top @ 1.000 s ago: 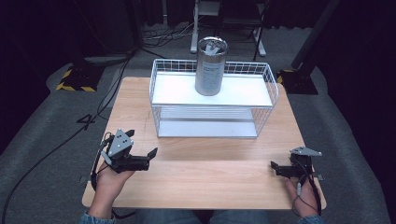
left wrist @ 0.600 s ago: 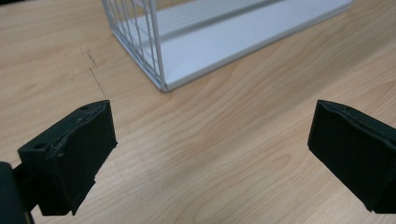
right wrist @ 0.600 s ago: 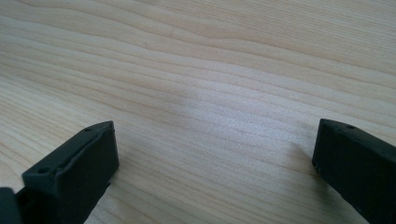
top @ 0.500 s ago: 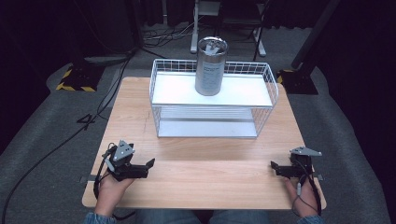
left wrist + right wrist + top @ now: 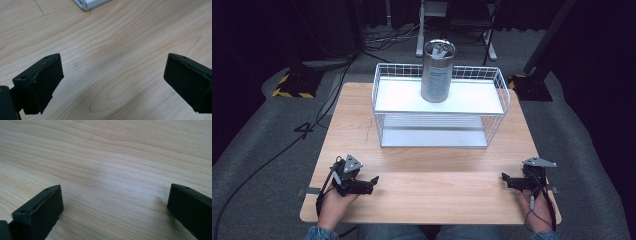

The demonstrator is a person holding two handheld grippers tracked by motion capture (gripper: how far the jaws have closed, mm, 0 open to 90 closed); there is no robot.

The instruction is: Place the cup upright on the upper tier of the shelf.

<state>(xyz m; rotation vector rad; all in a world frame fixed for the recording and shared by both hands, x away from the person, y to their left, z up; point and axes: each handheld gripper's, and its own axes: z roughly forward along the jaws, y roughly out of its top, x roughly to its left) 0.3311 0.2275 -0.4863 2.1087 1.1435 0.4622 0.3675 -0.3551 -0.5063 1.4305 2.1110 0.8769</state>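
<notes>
Two black hand-held grippers and blue denim cuffs

The left gripper (image 5: 373, 181) and the right gripper (image 5: 505, 178) are being shown as black, boxy tools, each being topped by a grey three-cornered plate. A thin black cable is being trailed from each one. In the gripper views, the jaws are being seen as matte black, blocky pads with slanted faces and small round screw holes along their upper edges. Blue denim sleeves are being worn at both wrists.
</notes>
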